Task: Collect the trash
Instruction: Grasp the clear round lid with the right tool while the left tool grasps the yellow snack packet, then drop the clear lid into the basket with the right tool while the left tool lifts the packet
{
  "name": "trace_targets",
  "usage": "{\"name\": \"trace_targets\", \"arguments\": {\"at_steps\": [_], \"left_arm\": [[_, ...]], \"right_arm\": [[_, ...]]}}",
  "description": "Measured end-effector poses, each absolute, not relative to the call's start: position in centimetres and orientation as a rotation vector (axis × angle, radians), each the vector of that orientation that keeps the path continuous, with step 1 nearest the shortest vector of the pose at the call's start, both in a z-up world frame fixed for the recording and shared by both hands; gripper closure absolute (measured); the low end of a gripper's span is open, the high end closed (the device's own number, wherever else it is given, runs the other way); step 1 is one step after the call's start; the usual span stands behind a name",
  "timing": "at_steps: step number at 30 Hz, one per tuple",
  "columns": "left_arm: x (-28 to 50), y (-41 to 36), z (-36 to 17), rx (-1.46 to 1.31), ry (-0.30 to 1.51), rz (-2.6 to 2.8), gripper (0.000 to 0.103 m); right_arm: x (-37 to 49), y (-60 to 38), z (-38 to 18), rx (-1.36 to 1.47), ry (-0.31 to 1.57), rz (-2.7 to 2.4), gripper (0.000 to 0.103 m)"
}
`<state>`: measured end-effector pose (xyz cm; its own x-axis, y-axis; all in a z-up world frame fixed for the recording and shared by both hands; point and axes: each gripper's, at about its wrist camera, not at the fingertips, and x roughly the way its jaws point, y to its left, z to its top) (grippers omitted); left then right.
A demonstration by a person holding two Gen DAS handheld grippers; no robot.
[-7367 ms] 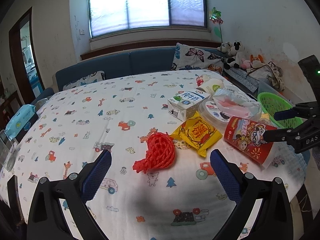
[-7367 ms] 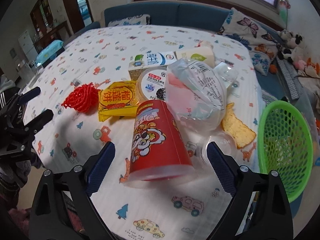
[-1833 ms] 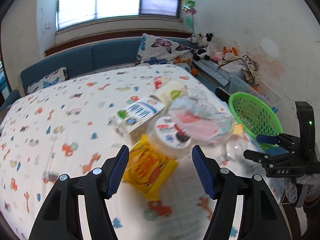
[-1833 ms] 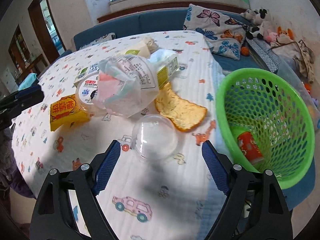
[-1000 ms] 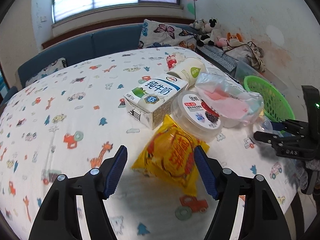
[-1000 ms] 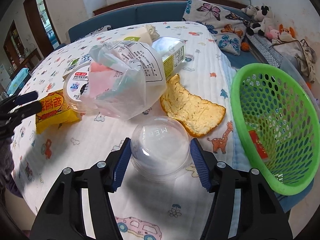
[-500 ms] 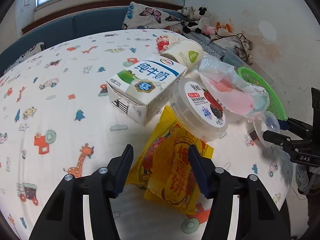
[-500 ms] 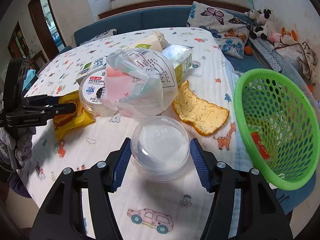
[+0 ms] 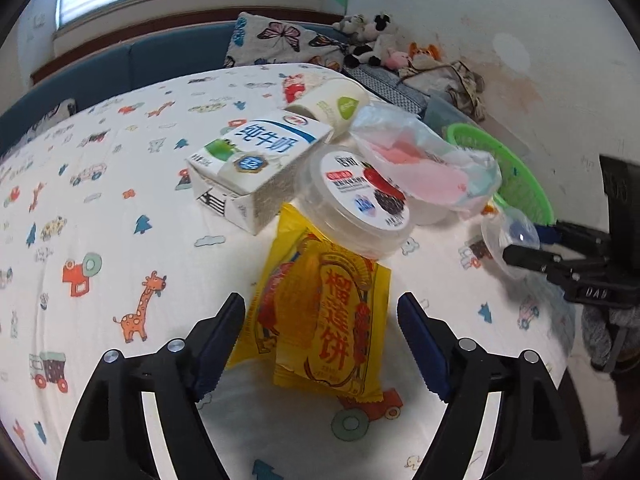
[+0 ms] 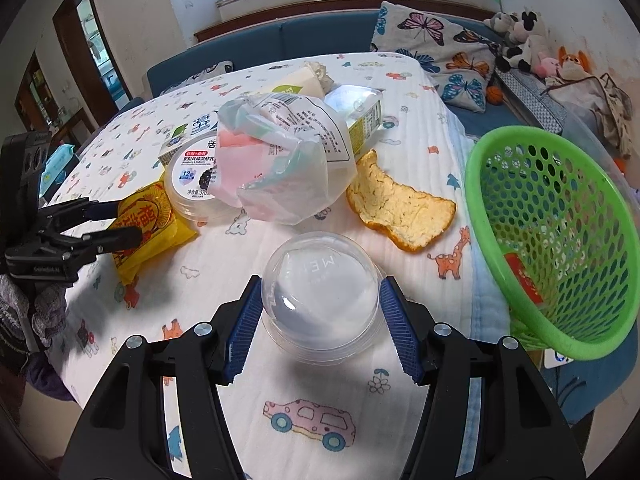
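My right gripper (image 10: 322, 326) is shut on a clear plastic dome lid (image 10: 320, 296), held just above the table; it also shows in the left wrist view (image 9: 510, 236). My left gripper (image 9: 320, 344) is open, its fingers either side of a yellow snack packet (image 9: 328, 312), not touching it. The packet also shows in the right wrist view (image 10: 148, 220). A green mesh basket (image 10: 560, 240) at the table's right edge holds a red cup.
On the animal-print tablecloth (image 9: 120, 220) lie a milk carton (image 9: 256, 164), a round yogurt tub (image 9: 360, 204), a clear bag with pink paper (image 10: 280, 160), a bread slice (image 10: 400, 208) and a paper cup (image 9: 336, 106). A sofa with cushions stands behind.
My left gripper has moved down and closer around the yellow packet. My right gripper keeps the dome lid and has lifted it slightly towards the basket side.
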<state>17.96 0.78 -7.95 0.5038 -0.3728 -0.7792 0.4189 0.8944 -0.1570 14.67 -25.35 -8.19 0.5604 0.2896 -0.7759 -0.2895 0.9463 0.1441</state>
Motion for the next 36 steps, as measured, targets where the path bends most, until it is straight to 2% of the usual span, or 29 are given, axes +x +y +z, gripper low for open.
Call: {"name": "trace_targets", "arguments": {"at_steps": [3,8,11,13,18,21,22,29,36], "left_arm": [[17.9,-0.2,-8.3,0.125,0.92,-0.467,0.024],[18.0,-0.9,-8.7,0.208,0.905,-0.434,0.026],[17.7,-1.3,-8.9,0.245,0.895,-0.422,0.034],[17.4,-1.2,-8.7,0.24,0.89,-0.428,0.045],[16.4,-1.0,-8.2,0.232,0.879,-0.44,0.062],[15.6,-0.6,-7.7,0.21,0.868,-0.438,0.063],[15.4,-0.5,-7.5,0.203,0.864,-0.439,0.068],[13.9,0.3,-6.2,0.171,0.847,-0.451,0.077],[12.3,0.3,-3.4,0.127,0.799,-0.479,0.079]], "right_arm": [[14.6,-25.5,-8.1,0.005,0.912,0.339,0.043],[14.4,-25.6,-8.1,0.005,0.909,0.338,0.043],[14.2,-25.7,-8.0,0.011,0.906,0.336,0.043],[14.2,-25.9,-7.9,0.015,0.903,0.334,0.043],[13.8,-26.3,-7.4,0.025,0.89,0.329,0.043],[13.4,-26.7,-7.2,0.033,0.881,0.325,0.043],[13.2,-26.9,-7.1,0.039,0.878,0.323,0.043],[12.7,-28.4,-6.3,0.075,0.859,0.308,0.043],[12.5,-30.8,-5.3,0.108,0.831,0.269,0.043]]}}
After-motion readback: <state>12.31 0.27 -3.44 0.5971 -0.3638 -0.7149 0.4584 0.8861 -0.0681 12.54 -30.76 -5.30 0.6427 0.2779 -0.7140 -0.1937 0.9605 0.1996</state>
